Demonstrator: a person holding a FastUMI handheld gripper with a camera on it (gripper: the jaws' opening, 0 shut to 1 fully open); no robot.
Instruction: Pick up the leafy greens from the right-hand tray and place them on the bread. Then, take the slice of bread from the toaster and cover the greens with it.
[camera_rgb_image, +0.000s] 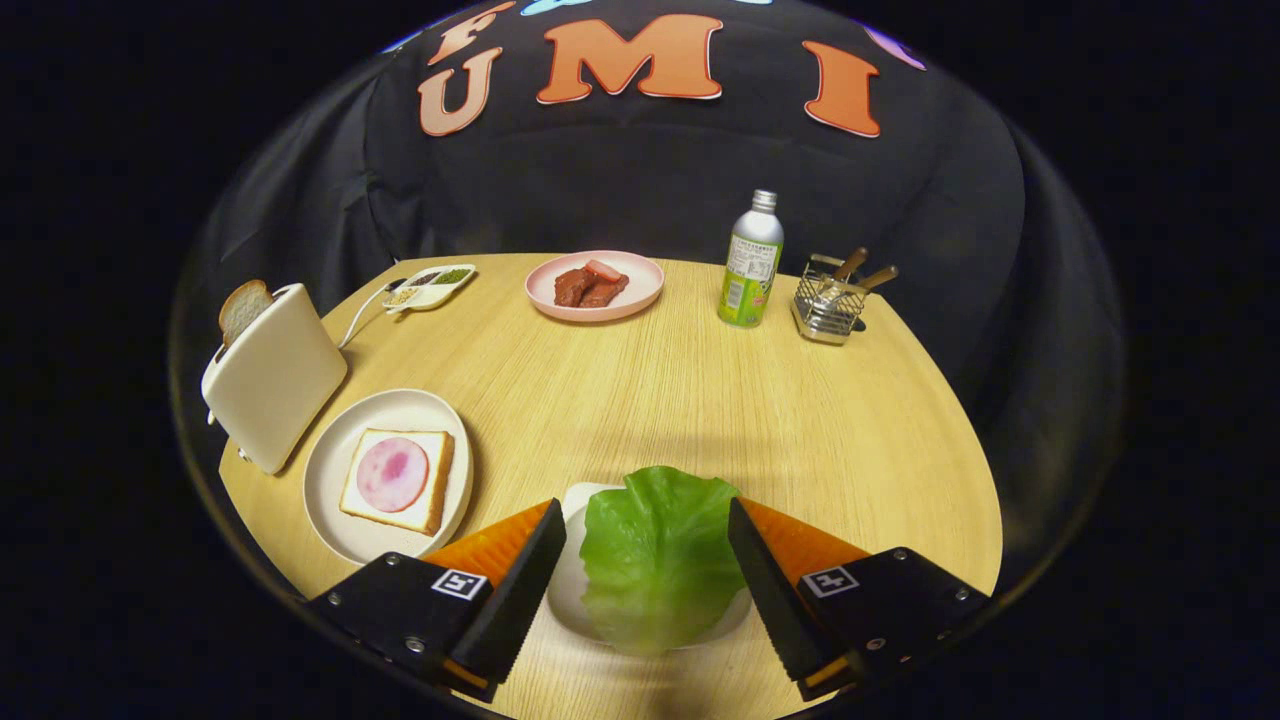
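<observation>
The gripper (647, 575) hovers with its jaws spread wide, one on each side of the leafy greens (655, 555), neither touching the leaf. The greens lie between the jaws on a small white tray (570, 590) on the pale wood-grain table (700, 400). The leaf looks thin, light and floppy, with a smooth waxy sheen and ruffled edges; it will likely crumple or tear under a hard squeeze, so a gentle pinch across its thicker middle seems best. To the left sits a round white plate (330, 480) bearing square bread (398, 480) topped with a pink round of ham (392, 474). Beyond it, a smooth cream toaster (275, 385) holds a stiff, dry-looking slice of bread (243, 308) standing upright.
</observation>
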